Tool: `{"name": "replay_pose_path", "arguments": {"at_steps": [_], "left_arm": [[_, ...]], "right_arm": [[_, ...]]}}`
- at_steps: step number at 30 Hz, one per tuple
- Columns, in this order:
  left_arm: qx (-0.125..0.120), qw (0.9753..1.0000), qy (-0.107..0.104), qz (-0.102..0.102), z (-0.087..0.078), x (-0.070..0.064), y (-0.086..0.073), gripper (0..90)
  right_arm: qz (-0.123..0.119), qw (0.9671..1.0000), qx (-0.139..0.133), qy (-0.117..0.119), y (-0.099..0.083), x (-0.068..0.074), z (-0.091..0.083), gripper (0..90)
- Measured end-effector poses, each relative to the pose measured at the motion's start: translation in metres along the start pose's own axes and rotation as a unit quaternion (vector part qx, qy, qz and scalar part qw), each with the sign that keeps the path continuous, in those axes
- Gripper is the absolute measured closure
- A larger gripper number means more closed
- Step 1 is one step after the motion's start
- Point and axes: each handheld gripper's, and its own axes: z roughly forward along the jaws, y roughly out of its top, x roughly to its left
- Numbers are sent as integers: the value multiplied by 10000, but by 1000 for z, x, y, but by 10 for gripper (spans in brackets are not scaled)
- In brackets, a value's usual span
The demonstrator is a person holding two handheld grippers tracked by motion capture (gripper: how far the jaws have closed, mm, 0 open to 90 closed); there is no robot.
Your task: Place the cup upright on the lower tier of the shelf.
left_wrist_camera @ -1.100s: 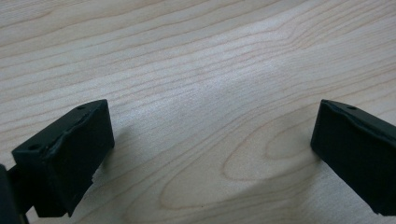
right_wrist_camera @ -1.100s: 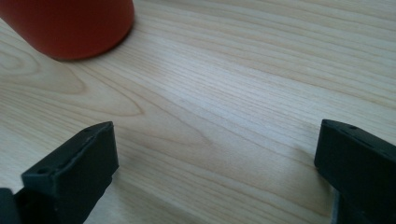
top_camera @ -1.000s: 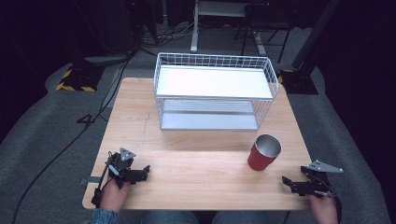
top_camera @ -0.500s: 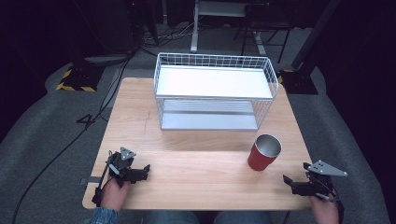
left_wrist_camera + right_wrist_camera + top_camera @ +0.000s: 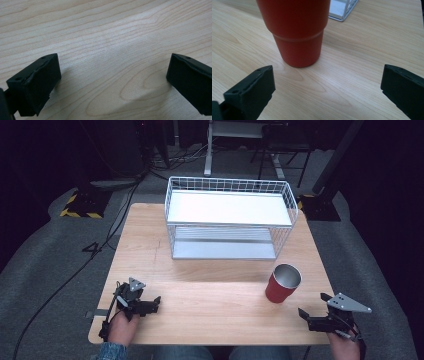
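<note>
Wood grain, pale and wavy, runs under my left gripper point(image 5: 156, 302), whose blocky black jaws stand wide apart with nothing between them. Ahead lies the light wooden table point(image 5: 210, 290), with grey carpet and dark room beyond its edges. Further ahead stands a white wire basket shelf point(image 5: 229, 217). My right gripper point(image 5: 302, 312) is spread wide too; the smooth, tapered red metal cup point(image 5: 298, 30) stands upright just ahead of it, untouched.
</note>
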Motion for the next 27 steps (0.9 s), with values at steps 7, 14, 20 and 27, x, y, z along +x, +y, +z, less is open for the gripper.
{"name": "replay_pose_path", "arguments": {"at_steps": [7,14,20,27], "left_arm": [[-2,10000,0,-2,0,0,0,0],[-2,10000,0,-2,0,0,0,0],[-1,10000,0,0,0,0,0,0],[0,10000,8,-5,0,0,0,0]], "right_arm": [[-31,9999,-60,144,7,10,1,0],[-60,9993,-87,355,14,19,7,0],[-20,9992,-127,389,23,26,17,0],[-65,9990,-162,412,31,33,34,0]]}}
